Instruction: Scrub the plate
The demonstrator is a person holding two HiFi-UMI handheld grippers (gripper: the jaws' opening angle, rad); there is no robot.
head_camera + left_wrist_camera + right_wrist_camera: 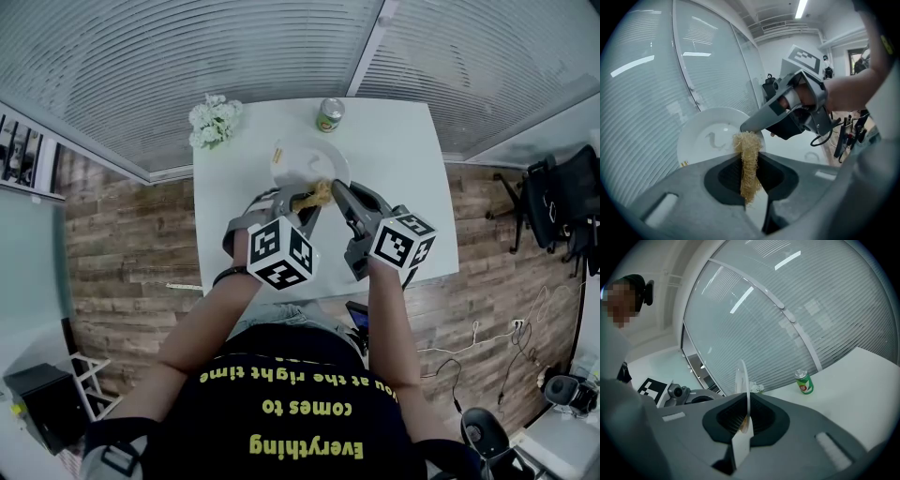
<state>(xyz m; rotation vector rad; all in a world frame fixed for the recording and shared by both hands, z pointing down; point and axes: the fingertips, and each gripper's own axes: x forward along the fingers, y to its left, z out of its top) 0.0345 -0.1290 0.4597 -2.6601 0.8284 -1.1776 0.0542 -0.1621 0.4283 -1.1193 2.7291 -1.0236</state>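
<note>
Scrubbing of the plate (701, 140), mid-task; places are given from the can (329, 114) on the table (412, 187).

Plate: lifted over the table, near the can on the person's side of it; its face is tilted towards the left gripper (749, 161); in the right gripper view it shows edge-on, with the can behind and to the right.

Progress (judged): scrubbing looks under way but not finished; a grey curled smear shows on the plate's face, and a small yellowish speck sits at its rim on the side away from the can; most of the face otherwise reads white; how much of it has been rubbed cannot be told; the smear and the speck are what is left to work on.

Left gripper: jaws drawn in to a narrow gap and clamped on the scrubber (746, 143), a pale fibrous strip; its frayed end stands out past the jaw tips; that end appears to lie against the plate's rim on the person's side, farther from the can than the smear; firm contact cannot be confirmed.

Right gripper (746, 404): jaws together on the plate's rim, which runs straight between them; it holds the plate steady, on the person's side of the can; nothing else is between its jaws.
</note>
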